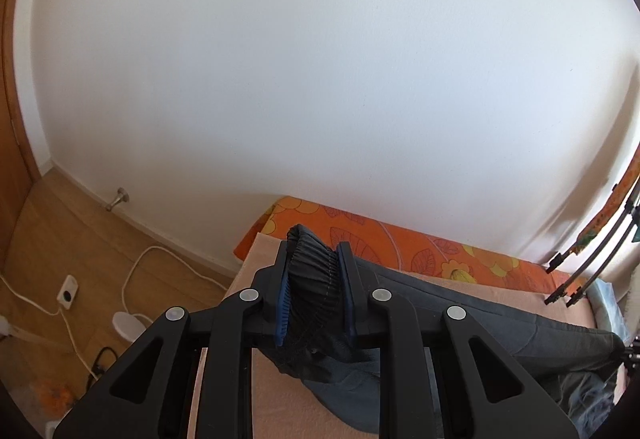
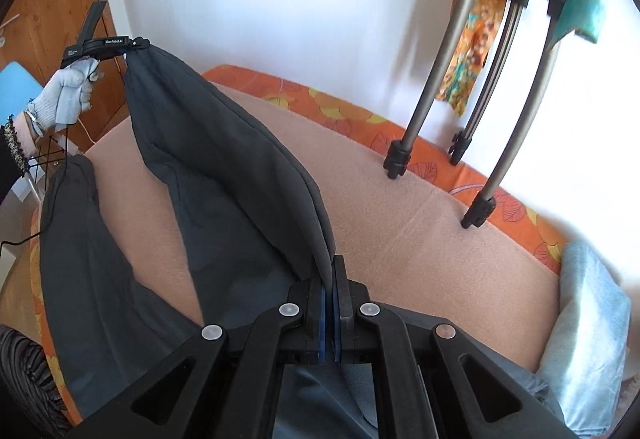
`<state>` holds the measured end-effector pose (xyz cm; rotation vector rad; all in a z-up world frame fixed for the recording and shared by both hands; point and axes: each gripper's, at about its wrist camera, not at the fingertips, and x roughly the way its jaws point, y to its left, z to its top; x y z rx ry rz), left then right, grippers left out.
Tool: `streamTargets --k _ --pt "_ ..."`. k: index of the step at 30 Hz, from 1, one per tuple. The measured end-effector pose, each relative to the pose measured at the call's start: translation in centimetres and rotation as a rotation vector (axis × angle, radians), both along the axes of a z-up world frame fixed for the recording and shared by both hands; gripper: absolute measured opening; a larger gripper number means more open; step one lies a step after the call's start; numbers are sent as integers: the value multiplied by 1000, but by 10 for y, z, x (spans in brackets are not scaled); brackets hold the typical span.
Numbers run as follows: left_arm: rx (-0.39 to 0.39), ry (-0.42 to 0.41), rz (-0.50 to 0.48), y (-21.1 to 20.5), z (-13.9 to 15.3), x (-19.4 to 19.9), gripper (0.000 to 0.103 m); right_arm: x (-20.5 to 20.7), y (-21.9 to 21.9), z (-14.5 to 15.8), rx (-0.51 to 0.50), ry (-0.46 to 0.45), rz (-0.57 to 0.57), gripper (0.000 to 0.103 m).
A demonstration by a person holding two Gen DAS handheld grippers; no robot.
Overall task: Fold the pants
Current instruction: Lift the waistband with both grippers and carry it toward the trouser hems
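Observation:
Dark grey pants (image 2: pixel 224 175) lie partly on a peach blanket (image 2: pixel 400 207) spread over a bed. My left gripper (image 1: pixel 314 281) is shut on the gathered elastic waistband (image 1: pixel 316 271) and holds it lifted above the bed; it also shows in the right wrist view (image 2: pixel 120 43), held by a gloved hand. My right gripper (image 2: pixel 329 279) is shut on a fold of one pant leg (image 2: pixel 296 199), raised off the blanket. The fabric hangs stretched between the two grippers. The other leg (image 2: pixel 92 247) trails over the left side of the bed.
Tripod legs (image 2: pixel 432 79) stand on the blanket at the far right. An orange floral sheet (image 1: pixel 400 243) borders the bed against a white wall. A light blue pillow (image 2: pixel 588 319) lies at right. Cables and a socket (image 1: pixel 66 291) lie on the wooden floor.

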<state>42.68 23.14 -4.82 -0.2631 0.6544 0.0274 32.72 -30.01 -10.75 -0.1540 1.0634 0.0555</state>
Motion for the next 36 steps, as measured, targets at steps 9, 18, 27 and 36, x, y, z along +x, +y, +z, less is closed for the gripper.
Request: streamTargets --k 9,18,27,36 --pt "-81 -50 -38 27 -2 -116 19 -90 78 42 -60 -19 104 0" --pt "-104 -32 -73 43 -60 -237 19 -180 134 2 -29 144 176 0" --pt "-187 54 -20 67 -111 -320 25 -215 159 -41 -47 295 229 2" --pt "-185 113 1 78 -124 -367 40 -193 169 -2 73 299 357 37"
